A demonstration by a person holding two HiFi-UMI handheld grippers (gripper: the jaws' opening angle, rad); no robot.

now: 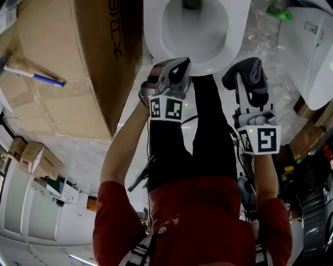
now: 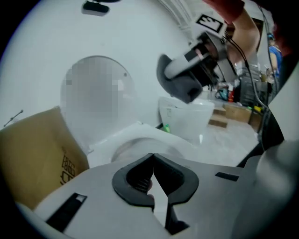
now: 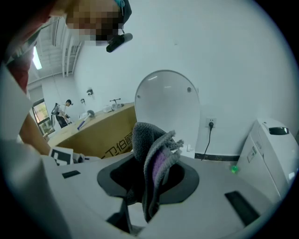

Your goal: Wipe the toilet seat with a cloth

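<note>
Cardboard box (image 1: 78,62), brown, far left, with a blue-tipped pen (image 1: 39,78) lying on its top.

Next item, my left gripper (image 1: 179,67): jaws pressed together with nothing between them, held at the front edge of the toilet seat (image 1: 156,39).

Toilet seat: white ring, down over the bowl. The lid (image 3: 166,102) stands upright against the wall behind it.

Right of that, my right gripper (image 1: 250,72): jaws pinching a grey cloth (image 3: 154,154) with a purple inner face. The cloth is bunched and sticks up past the tips. It is near the seat's front rim, and I cannot tell whether it touches.

Far right: a white appliance (image 1: 312,57) on the floor, with a small green object (image 1: 278,13) beside it.
</note>
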